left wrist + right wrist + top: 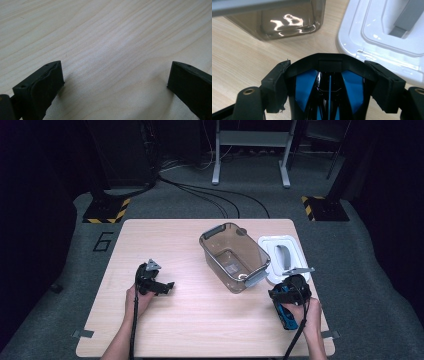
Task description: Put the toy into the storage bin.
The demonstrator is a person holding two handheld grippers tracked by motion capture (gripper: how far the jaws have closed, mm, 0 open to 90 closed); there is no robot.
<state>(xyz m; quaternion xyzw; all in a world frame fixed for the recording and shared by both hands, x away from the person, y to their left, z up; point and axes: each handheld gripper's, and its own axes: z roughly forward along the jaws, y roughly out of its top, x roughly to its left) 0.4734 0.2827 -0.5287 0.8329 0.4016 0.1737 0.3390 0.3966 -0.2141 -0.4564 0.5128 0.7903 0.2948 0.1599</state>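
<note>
My right gripper (pixel 329 75) is shut on a black and blue toy car (pixel 329 100), one jaw pressed to each of its sides. In the high view the right gripper (pixel 288 291) sits at the table's front right with the car (pixel 286 316) beside the person's hand. Just ahead of it stand a translucent brown bin (pixel 225 272) with grey handles and a white lid (pixel 270 245). The bin (pixel 287 22) and lid (pixel 362 37) appear close beyond the jaws. My left gripper (pixel 115 80) is open over bare wood; in the high view it (pixel 166 286) rests at front left.
The light wood table (pixel 200 320) stands on grey carpet. Cables (pixel 210 195) run across the floor behind it, with stand bases marked in yellow and black at both far corners. A bare stretch of table lies between the two grippers.
</note>
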